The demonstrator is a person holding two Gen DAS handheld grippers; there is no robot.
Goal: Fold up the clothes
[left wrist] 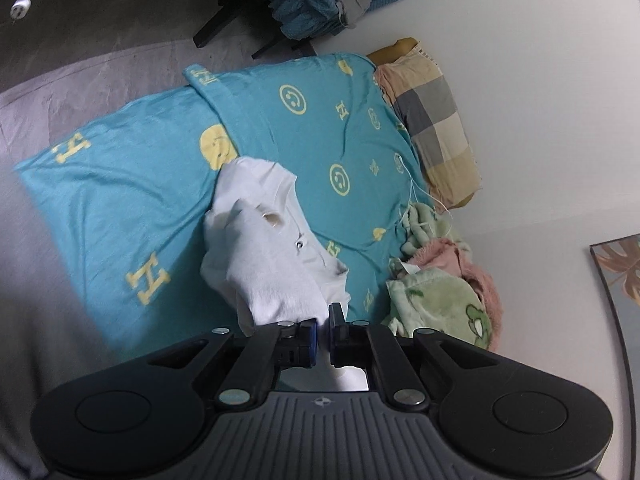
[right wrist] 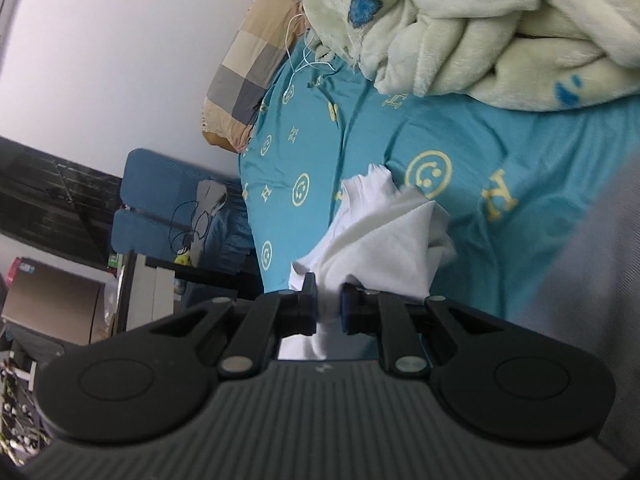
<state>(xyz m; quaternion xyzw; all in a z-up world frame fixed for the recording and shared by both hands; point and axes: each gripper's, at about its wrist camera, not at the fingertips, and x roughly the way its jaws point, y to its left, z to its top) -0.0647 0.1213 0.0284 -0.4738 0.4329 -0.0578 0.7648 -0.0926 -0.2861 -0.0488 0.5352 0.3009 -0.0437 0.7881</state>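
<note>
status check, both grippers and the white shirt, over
Left gripper shut on white shirt. Right gripper shut on the same shirt, bunched above teal bedsheet. Green fleece blanket piled nearby, apart from it.

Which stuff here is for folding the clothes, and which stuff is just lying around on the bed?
For the folding:
- white garment, pinched at both ends
- left gripper, shut on it
- right gripper, shut on it
- teal bedsheet, the surface below

Just lying about:
- checked pillow
- green fleece blanket
- pink fluffy blanket
- white cable
- blue chair
</note>
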